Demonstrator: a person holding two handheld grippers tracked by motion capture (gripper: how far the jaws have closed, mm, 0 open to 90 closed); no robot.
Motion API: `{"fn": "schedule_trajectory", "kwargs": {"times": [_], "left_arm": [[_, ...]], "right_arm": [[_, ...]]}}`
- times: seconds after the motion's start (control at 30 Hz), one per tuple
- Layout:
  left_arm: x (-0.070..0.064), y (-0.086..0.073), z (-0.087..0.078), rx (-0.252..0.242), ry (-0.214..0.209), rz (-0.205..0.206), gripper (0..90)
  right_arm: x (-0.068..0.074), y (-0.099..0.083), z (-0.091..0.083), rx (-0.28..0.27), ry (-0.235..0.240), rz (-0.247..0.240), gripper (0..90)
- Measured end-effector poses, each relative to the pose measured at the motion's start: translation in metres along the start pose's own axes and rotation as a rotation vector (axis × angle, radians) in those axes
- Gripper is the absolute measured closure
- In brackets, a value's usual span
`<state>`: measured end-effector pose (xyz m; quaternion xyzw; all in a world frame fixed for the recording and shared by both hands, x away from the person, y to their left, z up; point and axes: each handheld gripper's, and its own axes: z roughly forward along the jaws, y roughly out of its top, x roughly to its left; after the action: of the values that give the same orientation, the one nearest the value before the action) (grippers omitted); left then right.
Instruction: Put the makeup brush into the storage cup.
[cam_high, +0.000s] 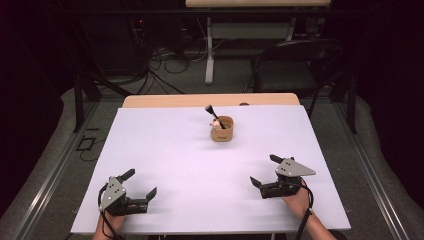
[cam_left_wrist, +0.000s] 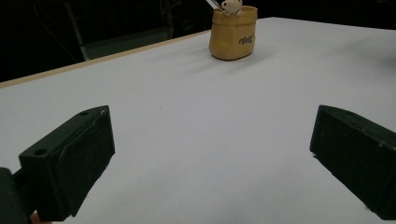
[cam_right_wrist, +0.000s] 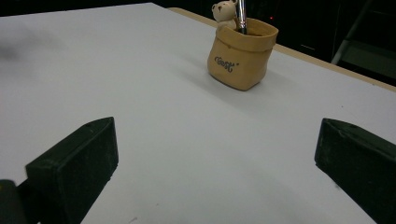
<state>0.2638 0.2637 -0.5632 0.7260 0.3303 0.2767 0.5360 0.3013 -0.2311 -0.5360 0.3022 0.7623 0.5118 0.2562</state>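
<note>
The small tan sack-shaped pot (cam_high: 222, 129), with a bear figure at its rim and a dark-handled brush (cam_high: 214, 114) standing in it, sits toward the far middle of the white tabletop (cam_high: 175, 160). The left gripper (cam_high: 140, 187) and right gripper (cam_high: 263, 172) rest near the front edge, well apart from it, jaws wide and empty. Judging by this, nothing is grasped yet; reaching and handling the pot or brush remains.

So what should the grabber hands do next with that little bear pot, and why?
Probably move the right gripper forward toward the tan bear pot and the brush leaning in it. Both grippers rest near the table's front edge, jaws wide open and holding nothing, and the left gripper looks a bit farther from the pot, which stands alone near the far edge.
</note>
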Motion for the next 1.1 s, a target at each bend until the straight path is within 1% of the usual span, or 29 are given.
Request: {"fn": "schedule_trajectory", "kwargs": {"times": [0.07, 0.1, 0.13, 0.2, 0.27, 0.3, 0.33, 0.37, 0.43, 0.6, 0.7, 0.83, 1.03, 1.07, 1.1], "left_arm": [[0.0, 0.0, 0.0, 0.0, 0.0, -0.001, 0.0], [0.0, 0.0, 0.0, -0.001, 0.003, -0.002, 0.0], [0.0, 0.0, 0.0, -0.001, 0.004, -0.002, 0.0], [0.0, 0.0, 0.0, 0.001, 0.003, -0.003, 0.0], [0.0, 0.0, 0.0, 0.0, 0.002, -0.003, 0.0], [0.0, 0.0, 0.0, 0.0, 0.002, -0.003, 0.0], [0.0, 0.0, 0.0, 0.001, 0.002, -0.003, 0.0], [0.0, 0.0, 0.0, 0.001, 0.003, -0.004, 0.0], [0.0, 0.0, 0.0, 0.001, 0.002, -0.004, 0.0], [0.0, 0.0, 0.001, 0.005, 0.001, -0.003, 0.0], [0.0, 0.0, 0.001, 0.006, -0.001, 0.0, 0.0], [0.0, 0.0, 0.002, 0.004, -0.004, 0.003, 0.0], [0.0, 0.0, 0.004, 0.01, -0.008, 0.01, 0.0], [0.0, 0.0, 0.004, 0.009, -0.008, 0.011, 0.0], [0.0, 0.0, 0.004, 0.009, -0.008, 0.01, 0.0]], "right_arm": [[0.001, -0.002, -0.002, -0.003, -0.007, 0.004, 0.0], [0.001, -0.004, -0.004, 0.002, -0.002, 0.006, 0.0], [0.002, -0.006, -0.004, -0.011, 0.001, 0.015, 0.0], [0.003, -0.009, -0.008, 0.008, 0.006, 0.021, 0.0], [0.004, -0.012, -0.01, 0.012, 0.009, 0.023, 0.0], [0.005, -0.013, -0.012, 0.01, 0.002, 0.019, 0.0], [0.005, -0.014, -0.015, 0.008, -0.006, 0.026, 0.0], [0.005, -0.014, -0.015, 0.008, -0.006, 0.026, 0.0], [0.004, -0.017, -0.021, -0.006, -0.022, 0.033, 0.0], [0.003, -0.021, -0.03, 0.002, -0.029, 0.056, 0.0], [0.004, -0.02, -0.031, -0.002, -0.033, 0.056, 0.0], [0.003, -0.021, -0.03, 0.012, -0.036, 0.05, 0.0], [0.002, -0.019, -0.033, -0.01, -0.048, 0.043, 0.0], [0.002, -0.017, -0.035, -0.031, -0.055, 0.036, 0.0], [0.002, -0.017, -0.035, -0.031, -0.055, 0.036, 0.0]]}}
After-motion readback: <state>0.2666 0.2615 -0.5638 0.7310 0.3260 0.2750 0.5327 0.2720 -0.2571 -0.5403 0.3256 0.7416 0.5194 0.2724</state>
